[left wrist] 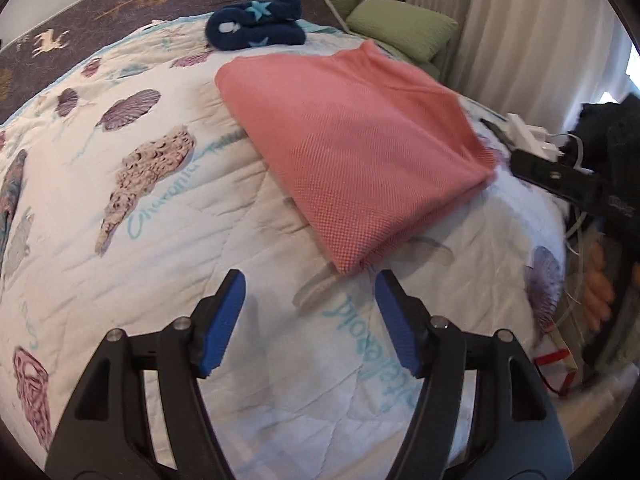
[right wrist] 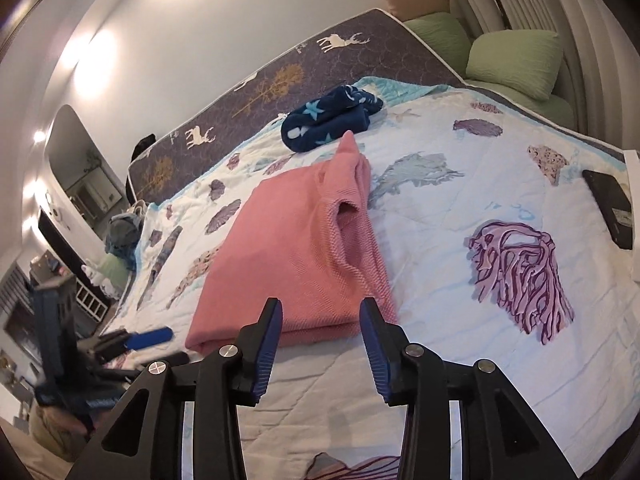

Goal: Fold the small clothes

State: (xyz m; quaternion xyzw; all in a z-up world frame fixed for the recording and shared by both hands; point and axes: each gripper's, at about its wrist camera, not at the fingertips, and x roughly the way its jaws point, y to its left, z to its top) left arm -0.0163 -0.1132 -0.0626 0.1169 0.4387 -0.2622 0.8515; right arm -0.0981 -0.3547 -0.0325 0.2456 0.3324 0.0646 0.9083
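I see my left hand-held gripper (left wrist: 310, 284) with its jaws spread and empty, just short of the near corner of the folded pink garment (left wrist: 352, 148) on the bed quilt (left wrist: 160, 240). My right hand-held gripper (right wrist: 320, 312) is spread and empty too, at the garment's near edge. Bare quilt lies to either side. Beyond it sits a navy starred bundle (left wrist: 254, 24). The dark object (right wrist: 610, 208) at the far right edge is cut off; I cannot tell what it is.

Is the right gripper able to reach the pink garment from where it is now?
Probably yes. The right gripper is open and points at the near edge of the folded pink garment. Nothing lies between them on the quilt.
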